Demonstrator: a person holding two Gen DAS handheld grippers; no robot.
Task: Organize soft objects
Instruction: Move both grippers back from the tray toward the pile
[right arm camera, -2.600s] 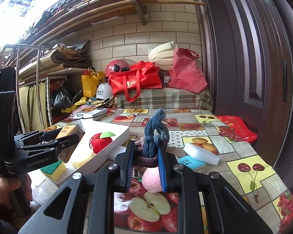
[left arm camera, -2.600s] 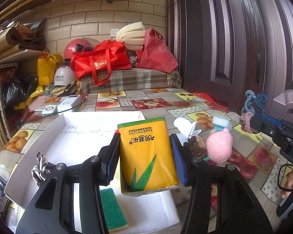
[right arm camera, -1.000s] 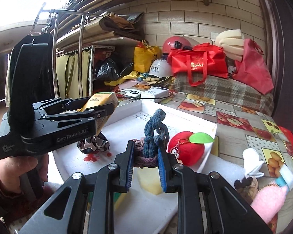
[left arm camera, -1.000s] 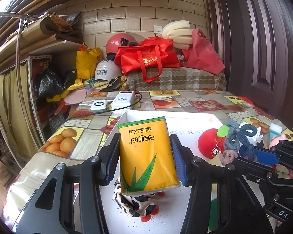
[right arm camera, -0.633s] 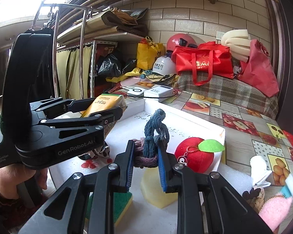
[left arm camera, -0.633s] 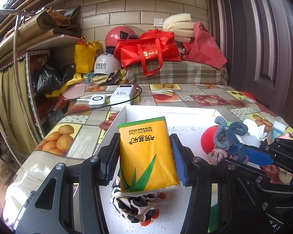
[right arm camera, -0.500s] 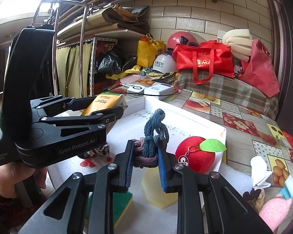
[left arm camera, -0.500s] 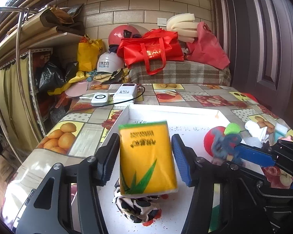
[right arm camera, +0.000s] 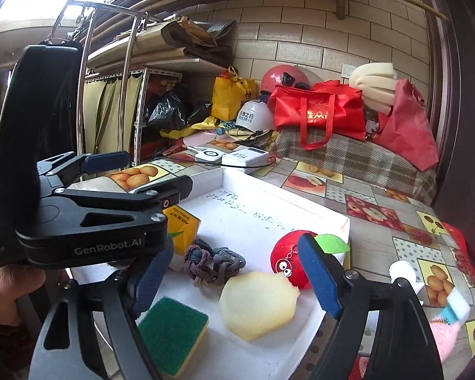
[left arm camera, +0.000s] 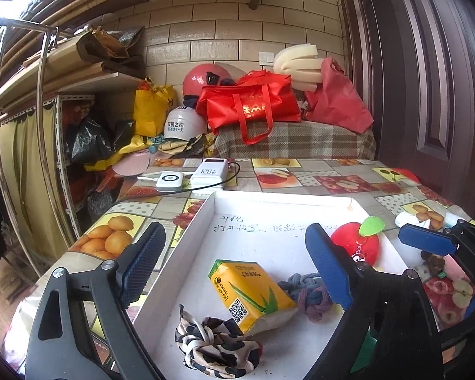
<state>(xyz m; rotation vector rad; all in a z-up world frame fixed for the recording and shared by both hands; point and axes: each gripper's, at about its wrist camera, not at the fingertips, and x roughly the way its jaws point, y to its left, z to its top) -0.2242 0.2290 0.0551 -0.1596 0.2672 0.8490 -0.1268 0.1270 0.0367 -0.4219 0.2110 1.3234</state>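
My left gripper is open and empty above the white tray. The yellow tissue pack lies in the tray below it, resting partly on a leopard-print scrunchie. My right gripper is open and empty over the tray's near side. The blue and purple braided hair ties lie in the tray between its fingers; they also show in the left wrist view. A red apple plush, a pale yellow sponge and a green scouring sponge lie in the tray too.
On the fruit-print tablecloth right of the tray lie a pink pom-pom, a white plush piece and a blue-and-white sponge. A power bank and charger sit beyond the tray. Bags and helmets crowd the back.
Both grippers have opened. The tissue pack dropped from my left gripper into the tray, and the braided hair ties dropped from my right gripper beside it.
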